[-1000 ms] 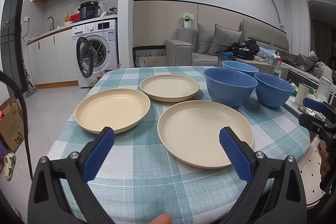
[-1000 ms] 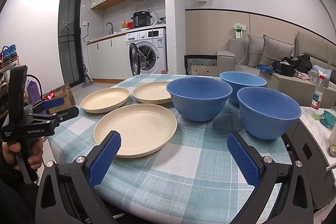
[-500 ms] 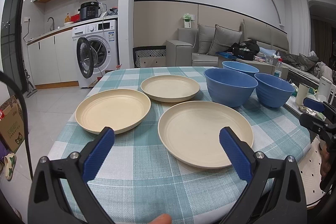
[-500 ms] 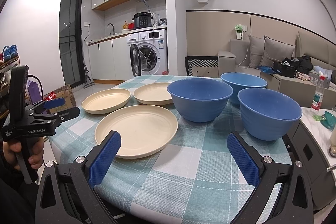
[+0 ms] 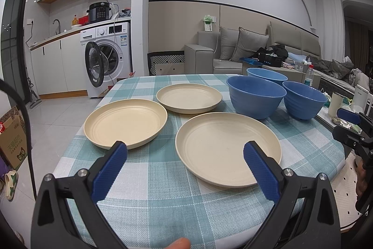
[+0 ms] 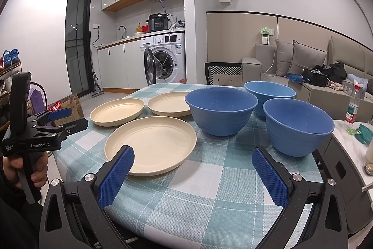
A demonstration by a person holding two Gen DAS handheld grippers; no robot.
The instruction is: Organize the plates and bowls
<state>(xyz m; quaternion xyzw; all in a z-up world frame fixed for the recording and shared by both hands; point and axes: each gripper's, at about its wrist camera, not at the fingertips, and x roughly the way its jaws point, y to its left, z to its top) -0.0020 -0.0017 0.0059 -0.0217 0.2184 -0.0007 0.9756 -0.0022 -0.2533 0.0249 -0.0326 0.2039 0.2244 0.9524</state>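
Observation:
Three cream plates lie separately on the checked tablecloth (image 5: 163,181): a near plate (image 5: 227,147) (image 6: 150,144), a left plate (image 5: 124,124) (image 6: 116,111) and a far plate (image 5: 188,98) (image 6: 170,103). Three blue bowls stand upright to their right: a big one (image 5: 256,96) (image 6: 221,110), a near-right one (image 5: 304,99) (image 6: 298,126) and a far one (image 5: 267,75) (image 6: 269,90). My left gripper (image 5: 185,151) is open over the table's near edge, before the near plate. My right gripper (image 6: 192,156) is open, empty, short of the bowls.
A washing machine (image 5: 106,57) with its door open stands beyond the table on the left, a grey sofa (image 5: 233,53) behind. A side counter (image 6: 349,139) with a bottle (image 6: 352,109) is at the right. A cardboard box (image 5: 14,139) sits on the floor left.
Both views have shifted very slightly; plates and bowls have not moved, and both grippers stay open.

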